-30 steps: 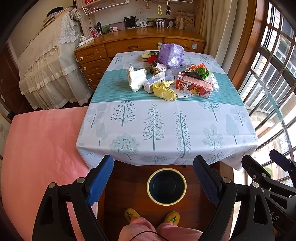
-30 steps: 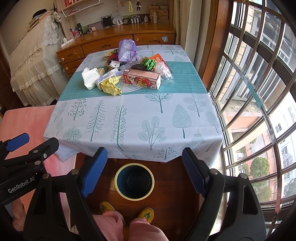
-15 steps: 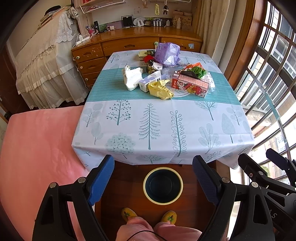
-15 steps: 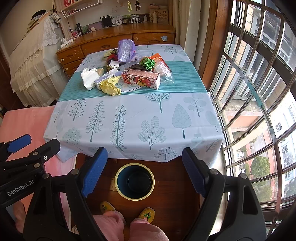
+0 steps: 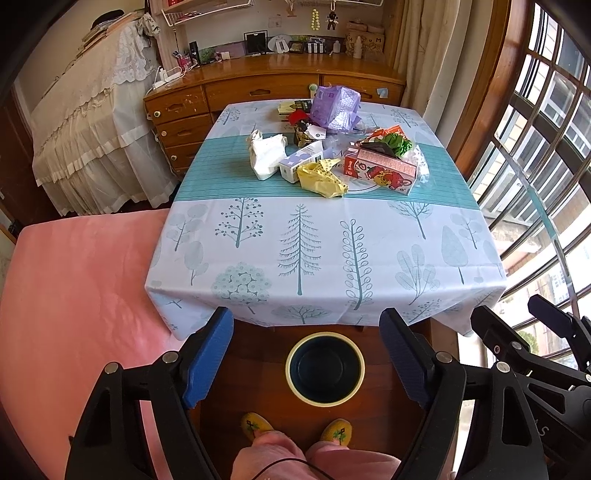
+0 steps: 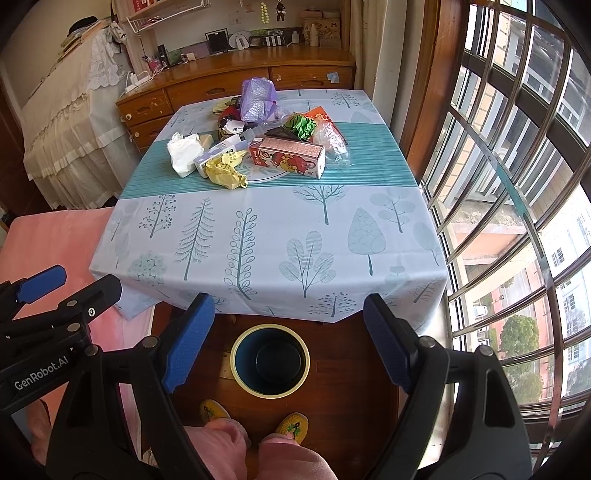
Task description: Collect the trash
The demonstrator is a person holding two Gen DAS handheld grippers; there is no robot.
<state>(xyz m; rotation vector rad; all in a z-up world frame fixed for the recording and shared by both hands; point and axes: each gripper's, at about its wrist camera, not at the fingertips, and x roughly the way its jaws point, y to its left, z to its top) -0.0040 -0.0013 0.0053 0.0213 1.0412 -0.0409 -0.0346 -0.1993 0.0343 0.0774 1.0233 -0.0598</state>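
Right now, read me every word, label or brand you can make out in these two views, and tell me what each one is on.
"GenRobot.AI": white print on the black body of the left gripper.
"M": on a box on the wooden dresser.
Red juice carton: print too small to read.
Yellow wrapper: dark print too blurred to read.
Pale purple box: print unreadable.

tree-print tablecloth [image 5: 325,236] on table, trash pile [image 5: 332,155] at far end, bin [image 5: 325,367] on floor

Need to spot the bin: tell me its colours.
The bin has a pale yellow rim and a dark blue inside; the left wrist view shows it best.
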